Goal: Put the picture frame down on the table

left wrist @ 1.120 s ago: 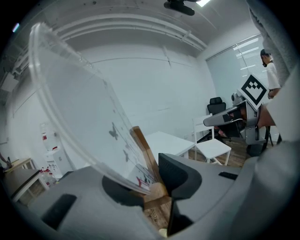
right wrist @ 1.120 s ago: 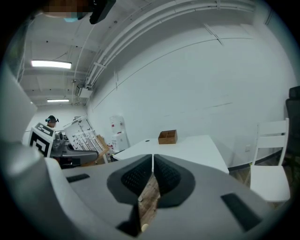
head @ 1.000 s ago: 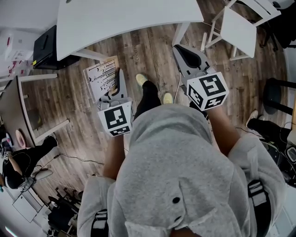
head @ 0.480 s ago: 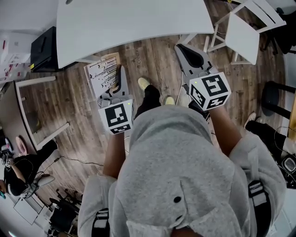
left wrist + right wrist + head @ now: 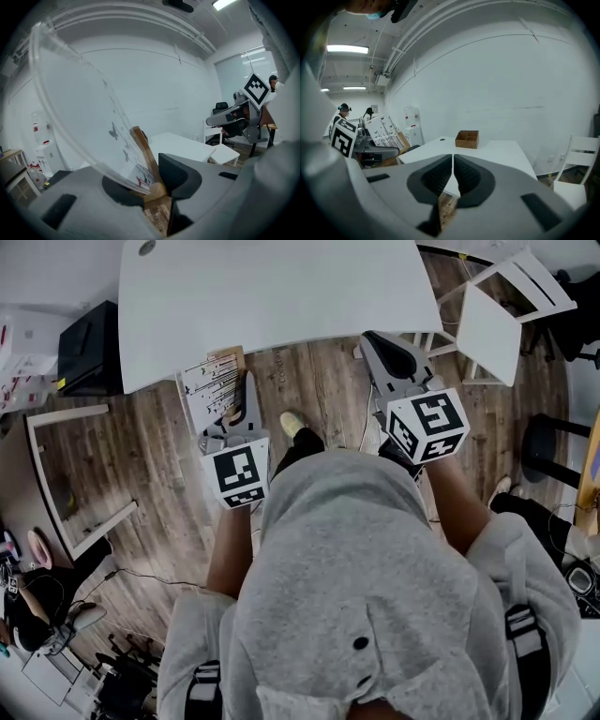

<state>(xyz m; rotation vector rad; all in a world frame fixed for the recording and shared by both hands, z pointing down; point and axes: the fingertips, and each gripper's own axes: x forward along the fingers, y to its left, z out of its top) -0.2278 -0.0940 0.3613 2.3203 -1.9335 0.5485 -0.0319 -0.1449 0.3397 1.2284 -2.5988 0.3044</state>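
The picture frame (image 5: 212, 388) is a clear pane with a printed sheet on a wooden stand. It tilts upright in my left gripper (image 5: 247, 393), which is shut on its lower edge (image 5: 149, 185); the pane (image 5: 89, 112) fills the left gripper view. It hangs above the wooden floor, just short of the white table (image 5: 281, 287). My right gripper (image 5: 382, 341) is shut with nothing in it, its pads (image 5: 465, 174) meeting, its tip at the table's near edge (image 5: 492, 151). The right gripper view also shows the frame (image 5: 386, 130).
A small wooden box (image 5: 467, 139) sits on the table's far part. A white chair (image 5: 494, 307) stands right of the table, a black box (image 5: 89, 334) at its left. A white rack (image 5: 67, 474) and a seated person (image 5: 37, 587) are at the left.
Both grippers have travelled toward the white table, which now lies closer in the head view. The frame stays held in the left gripper; the right stays shut.
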